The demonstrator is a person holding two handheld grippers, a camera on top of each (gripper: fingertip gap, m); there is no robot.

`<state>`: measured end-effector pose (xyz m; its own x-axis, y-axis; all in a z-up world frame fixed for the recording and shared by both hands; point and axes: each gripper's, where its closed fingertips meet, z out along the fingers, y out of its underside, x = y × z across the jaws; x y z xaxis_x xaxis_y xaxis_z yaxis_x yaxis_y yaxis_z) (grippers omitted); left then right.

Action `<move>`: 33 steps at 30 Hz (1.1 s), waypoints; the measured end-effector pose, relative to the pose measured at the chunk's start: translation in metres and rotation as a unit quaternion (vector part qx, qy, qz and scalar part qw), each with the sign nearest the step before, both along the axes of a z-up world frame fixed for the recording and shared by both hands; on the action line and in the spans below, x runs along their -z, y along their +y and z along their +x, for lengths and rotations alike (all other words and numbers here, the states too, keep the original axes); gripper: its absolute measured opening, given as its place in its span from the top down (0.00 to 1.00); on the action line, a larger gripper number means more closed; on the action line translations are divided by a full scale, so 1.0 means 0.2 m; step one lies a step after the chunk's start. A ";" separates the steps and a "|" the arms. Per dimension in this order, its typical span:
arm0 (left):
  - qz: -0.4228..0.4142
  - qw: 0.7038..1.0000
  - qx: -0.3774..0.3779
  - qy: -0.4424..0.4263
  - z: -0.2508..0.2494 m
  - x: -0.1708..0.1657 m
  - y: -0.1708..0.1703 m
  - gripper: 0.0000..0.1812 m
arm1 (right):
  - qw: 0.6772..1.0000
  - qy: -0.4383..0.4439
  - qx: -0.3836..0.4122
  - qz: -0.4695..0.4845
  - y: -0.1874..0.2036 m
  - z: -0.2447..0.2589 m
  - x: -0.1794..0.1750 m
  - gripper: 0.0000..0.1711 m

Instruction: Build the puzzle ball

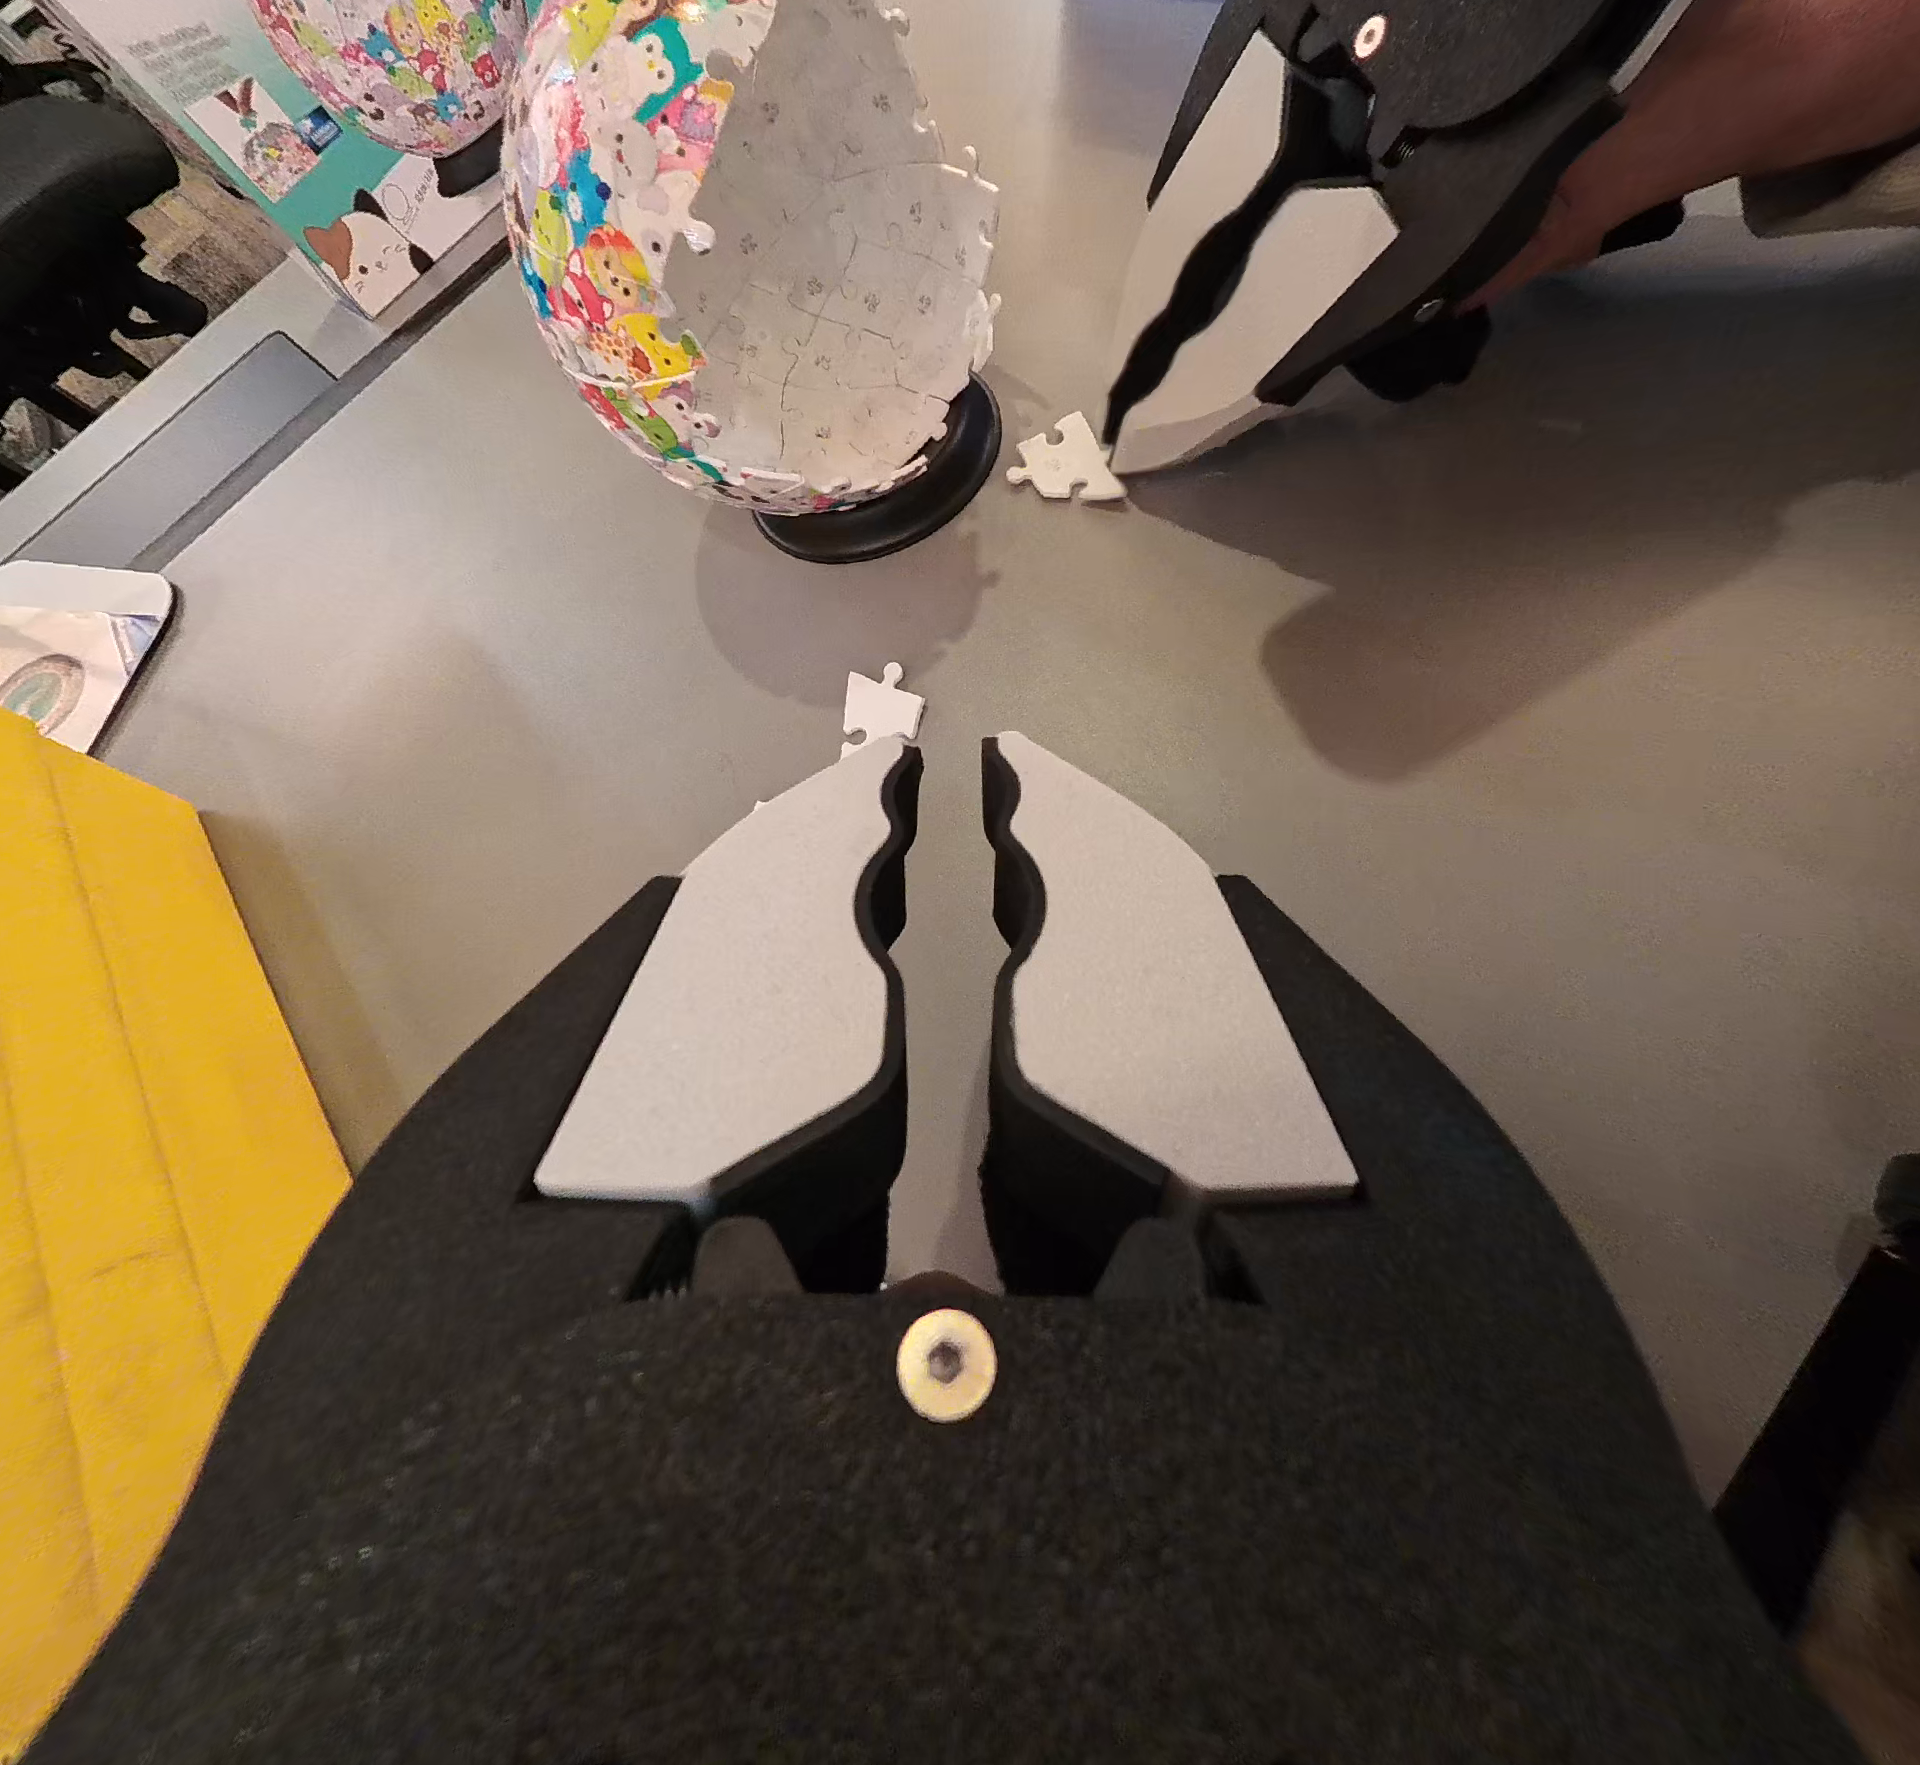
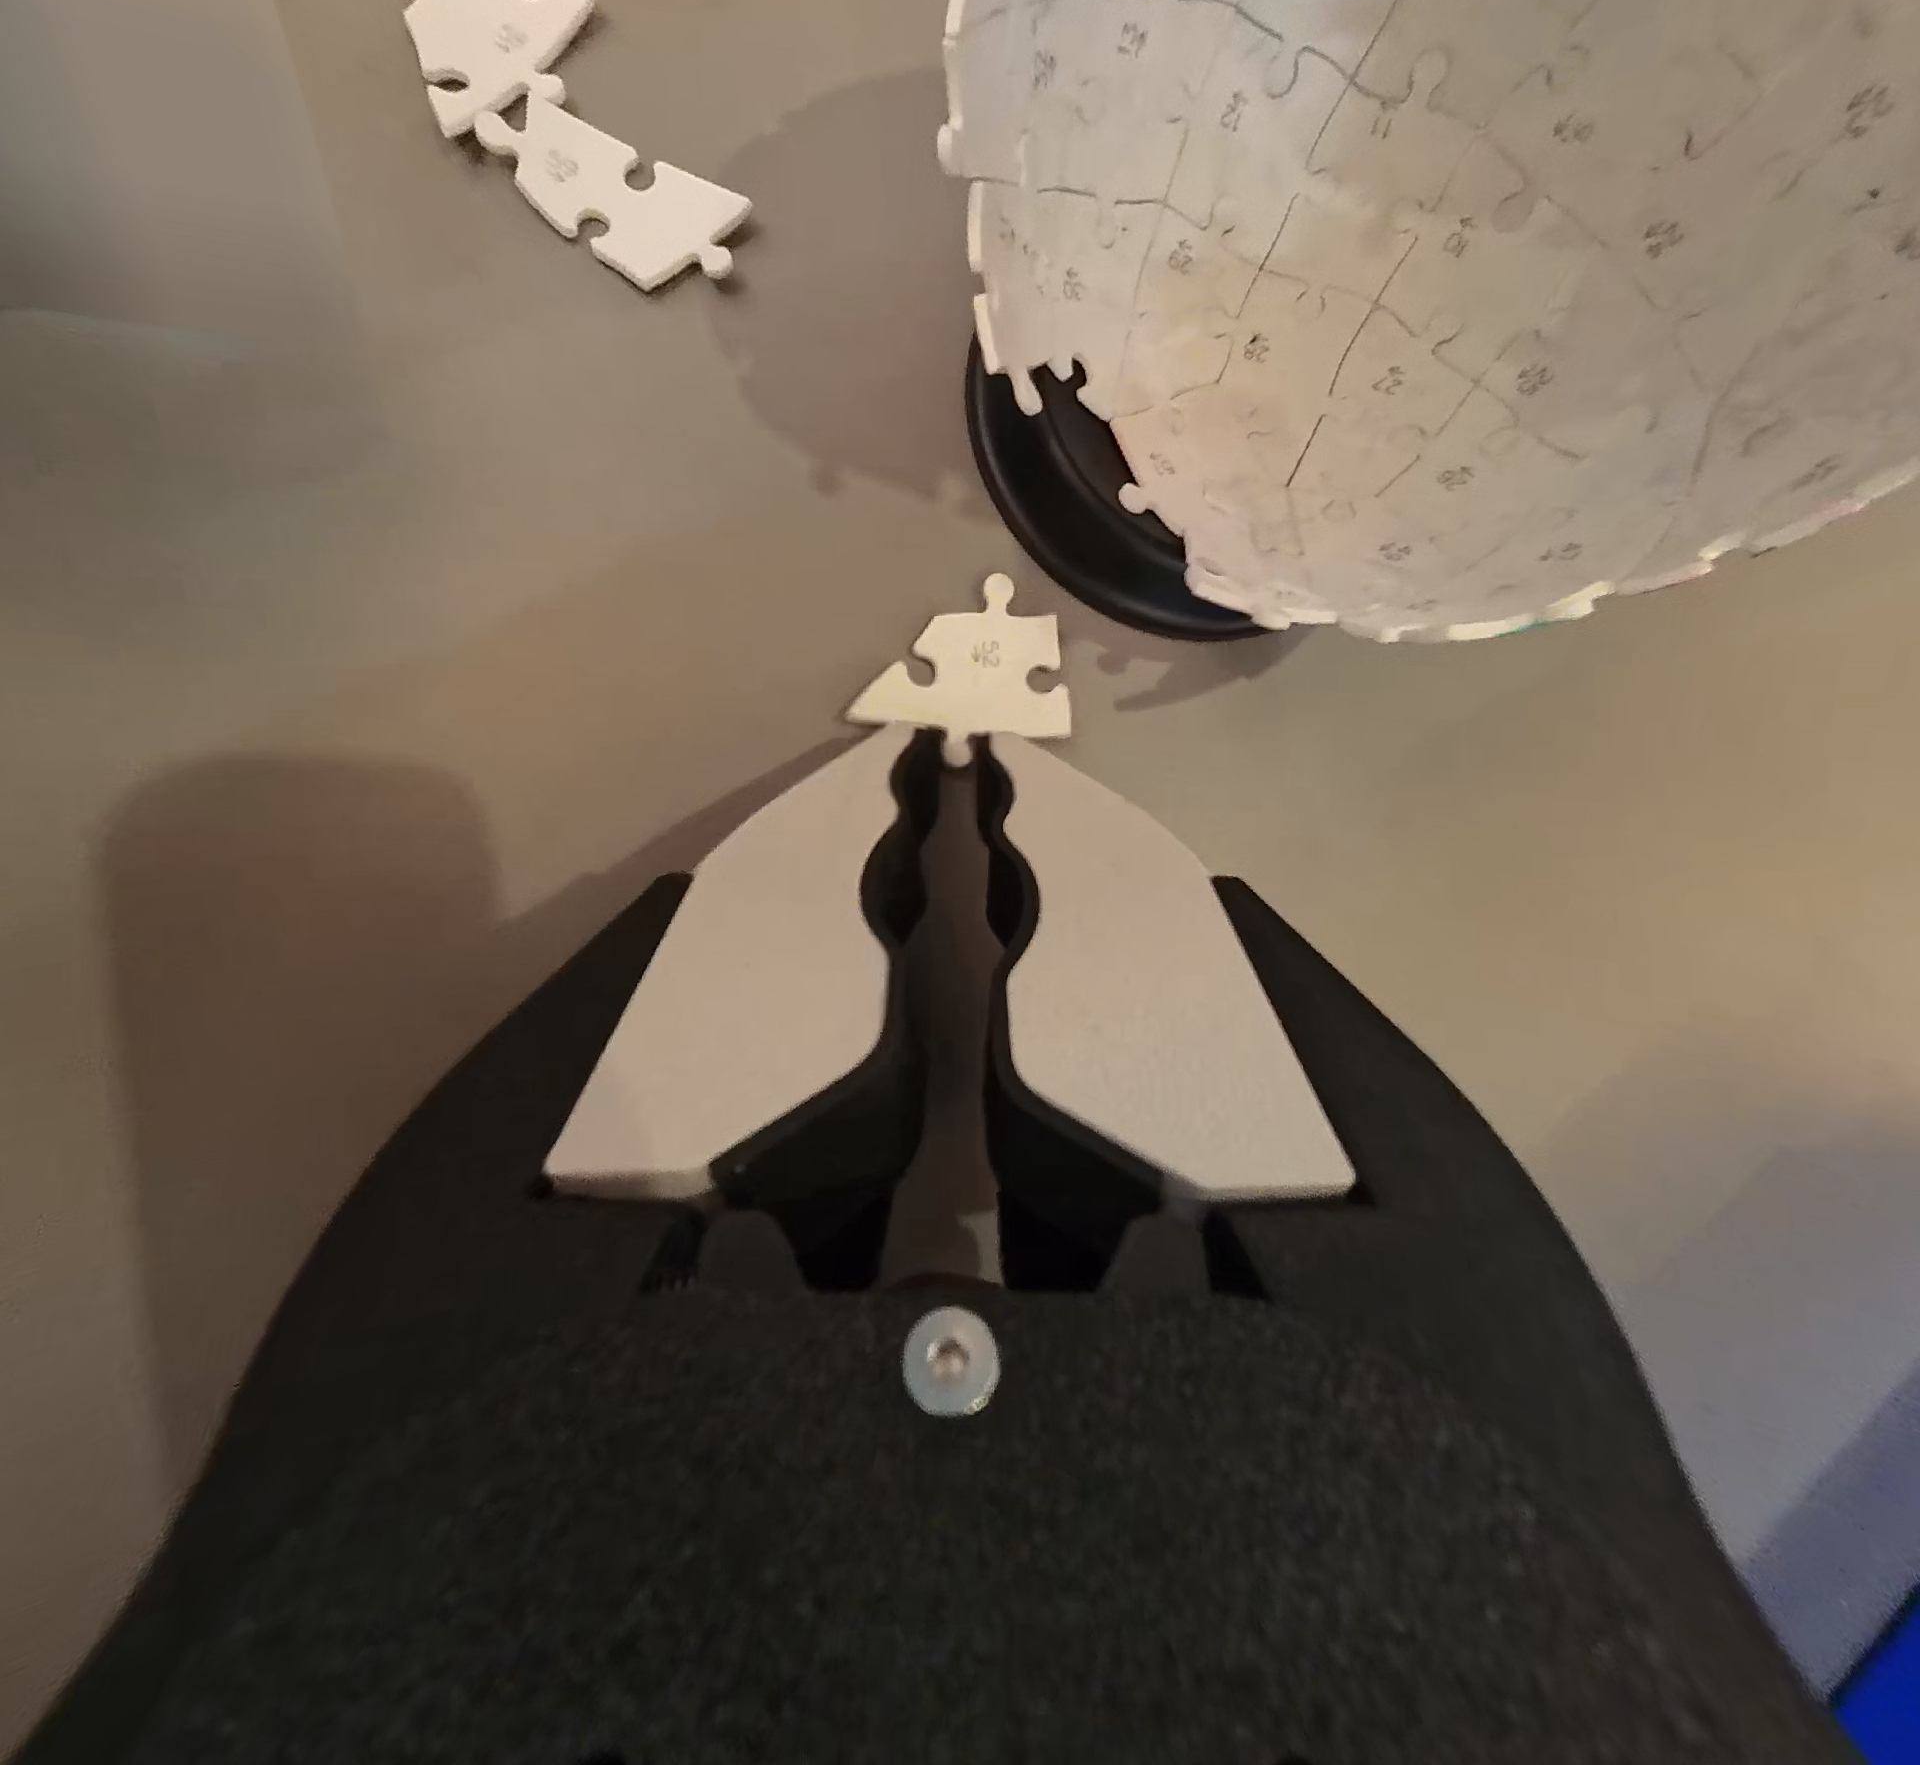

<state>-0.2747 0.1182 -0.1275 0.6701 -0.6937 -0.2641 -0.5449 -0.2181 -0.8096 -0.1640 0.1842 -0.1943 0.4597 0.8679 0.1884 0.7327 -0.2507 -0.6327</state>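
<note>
Matt plastics, card and one glossy stand

The table [image 1: 1455, 780] looks smooth, matt grey; the left gripper [image 1: 951, 759] has grainy black plastic with flat pale plates and a shiny metal screw [image 1: 945, 1367]. The puzzle ball [image 1: 727, 188] shows printed outside, chalky white inside, on a glossy black stand [image 2: 1070, 510].

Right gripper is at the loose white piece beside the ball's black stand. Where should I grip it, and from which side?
Grip the piece by its near edge, around the small knob facing the right gripper, coming in low from that side. It lies flat on the table, so only its thin edges offer a hold, and the stand crowds the far side.
</note>
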 end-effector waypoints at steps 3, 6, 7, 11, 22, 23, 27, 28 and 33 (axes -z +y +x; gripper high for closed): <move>-0.001 1.000 -0.001 0.000 0.00 0.00 0.00 0.94 | 1.000 -0.001 -0.003 0.002 0.02 0.01 0.00 0.97; -0.001 1.000 0.000 -0.001 0.00 0.00 0.00 0.94 | 0.999 0.002 -0.031 0.013 0.03 0.01 -0.04 0.97; 0.000 1.000 0.001 -0.002 0.01 0.00 0.00 0.94 | 0.998 0.006 -0.054 0.019 0.03 -0.01 -0.08 0.97; 0.002 1.000 0.004 -0.005 0.02 -0.01 -0.01 0.94 | 0.990 -0.024 -0.133 0.046 0.06 -0.05 -0.19 0.97; 0.001 1.000 0.006 -0.003 0.03 0.00 -0.01 0.94 | 0.980 -0.132 -0.149 0.011 0.15 -0.09 -0.14 0.97; 0.001 1.000 0.006 -0.002 0.03 0.00 -0.01 0.94 | 0.981 -0.132 -0.145 0.005 0.15 -0.09 -0.13 0.97; -0.001 1.000 0.007 -0.005 0.02 0.00 -0.01 0.94 | 0.983 -0.133 -0.130 -0.008 0.16 -0.07 -0.10 0.97; 0.000 1.000 0.007 -0.006 0.02 -0.01 -0.01 0.94 | 0.983 -0.132 -0.129 -0.011 0.16 -0.07 -0.10 0.97; -0.002 1.000 0.007 -0.008 0.02 -0.01 -0.01 0.94 | 0.983 -0.132 -0.129 -0.022 0.15 -0.08 -0.09 0.97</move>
